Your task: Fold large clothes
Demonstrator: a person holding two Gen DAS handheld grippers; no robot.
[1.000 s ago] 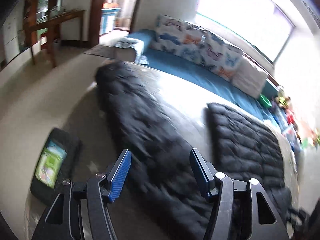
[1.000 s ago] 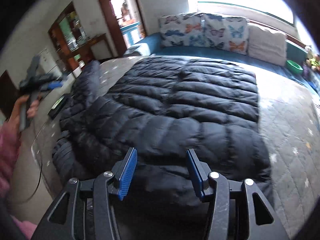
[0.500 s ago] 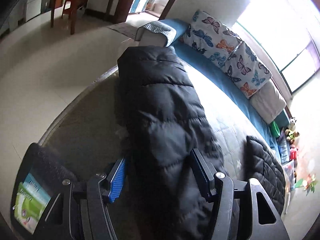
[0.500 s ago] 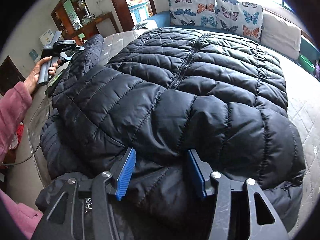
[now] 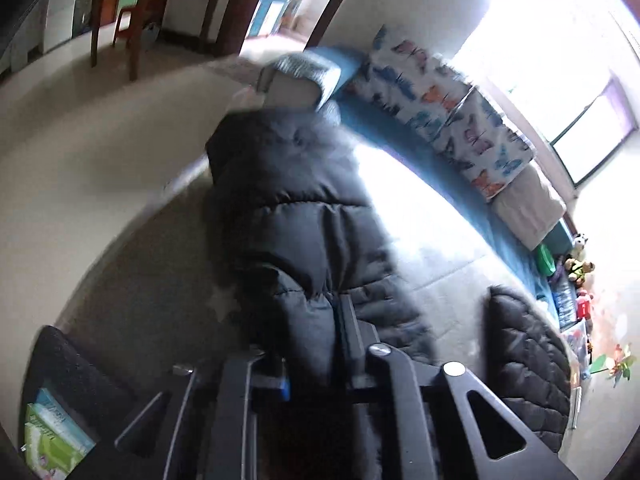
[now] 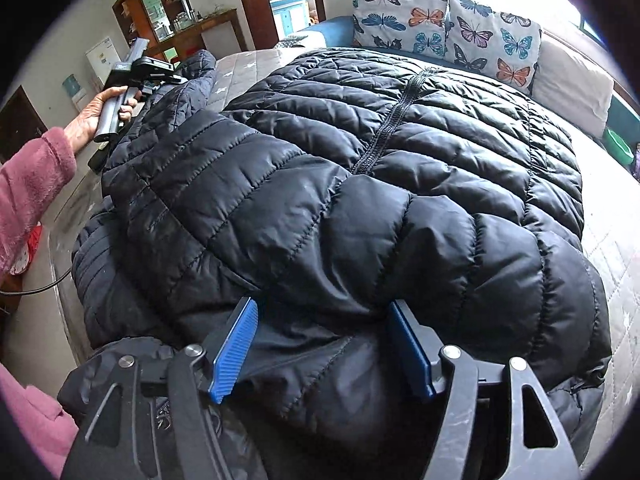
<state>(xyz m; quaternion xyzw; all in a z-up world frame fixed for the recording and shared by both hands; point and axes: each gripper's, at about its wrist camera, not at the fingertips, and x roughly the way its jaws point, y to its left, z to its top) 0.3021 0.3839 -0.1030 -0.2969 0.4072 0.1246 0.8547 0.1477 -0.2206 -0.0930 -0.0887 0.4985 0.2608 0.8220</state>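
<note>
the right tool (image 6: 324, 346) has a black frame with silver screws and two blue ribbed pads (image 6: 234, 350). the left tool (image 5: 316, 344) is black too, with round silver screws. the person wears a fluffy pink sleeve (image 6: 30, 184).

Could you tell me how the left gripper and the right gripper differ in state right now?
The left gripper has just closed its jaws on the jacket's sleeve; the right gripper has been opening, jaws wide over the jacket's body without pinching it. The left works near the bed's edge, the right near the hem. Both angle downward.
</note>
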